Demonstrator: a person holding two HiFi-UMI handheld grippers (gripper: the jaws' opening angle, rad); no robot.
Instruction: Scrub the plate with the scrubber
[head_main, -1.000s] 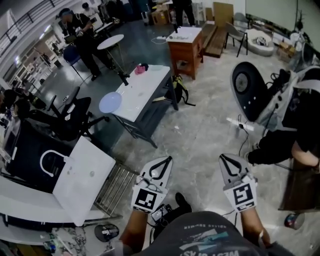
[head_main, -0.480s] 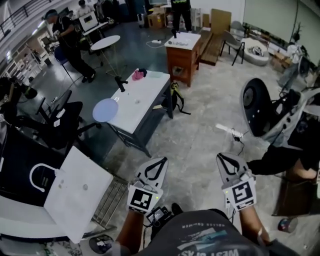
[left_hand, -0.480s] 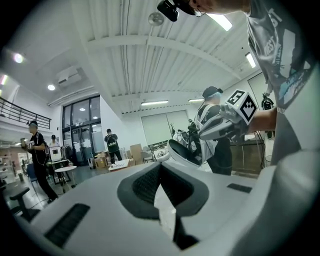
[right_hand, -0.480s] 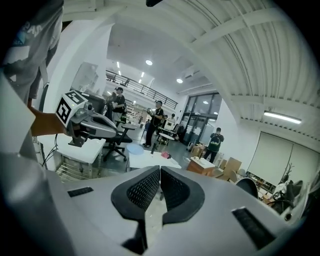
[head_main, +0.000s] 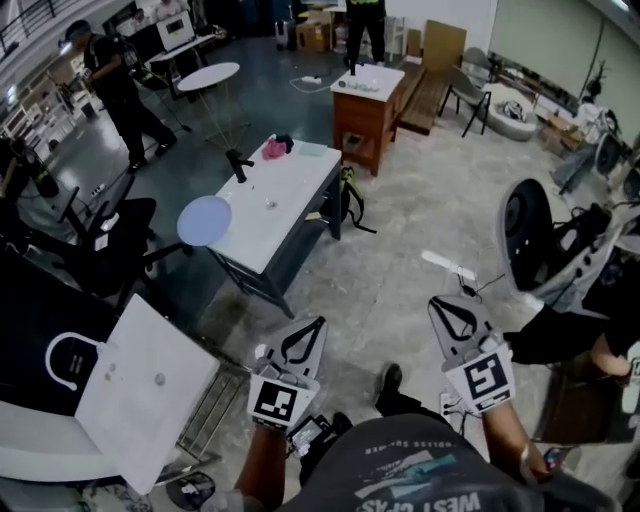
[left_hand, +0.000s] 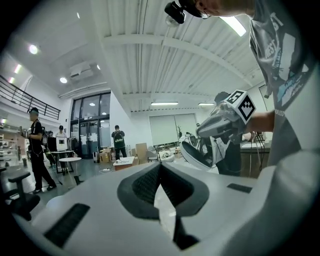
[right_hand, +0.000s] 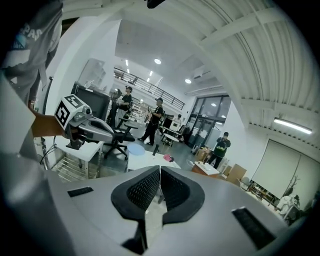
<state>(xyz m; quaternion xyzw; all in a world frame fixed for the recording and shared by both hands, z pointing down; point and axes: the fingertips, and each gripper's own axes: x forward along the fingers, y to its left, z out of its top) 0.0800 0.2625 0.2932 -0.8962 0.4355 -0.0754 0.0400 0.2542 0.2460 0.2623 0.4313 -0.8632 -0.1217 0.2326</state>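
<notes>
Both grippers are held low over the floor, well short of the white table (head_main: 290, 190). The table's long axis runs away from the person, toward the upper right of the head view. The left gripper (head_main: 318, 325) has its jaws pressed together with nothing between them, and the right gripper (head_main: 438, 303) is likewise closed and empty. The pale blue plate (head_main: 204, 220) lies face up, jutting out over the table's left long edge near the near corner; being round, it has no long axis. The pink scrubber (head_main: 275, 148) sits at the far left corner, too small to show its direction. A dark post (head_main: 238, 165) stands tilted at the left edge between them.
</notes>
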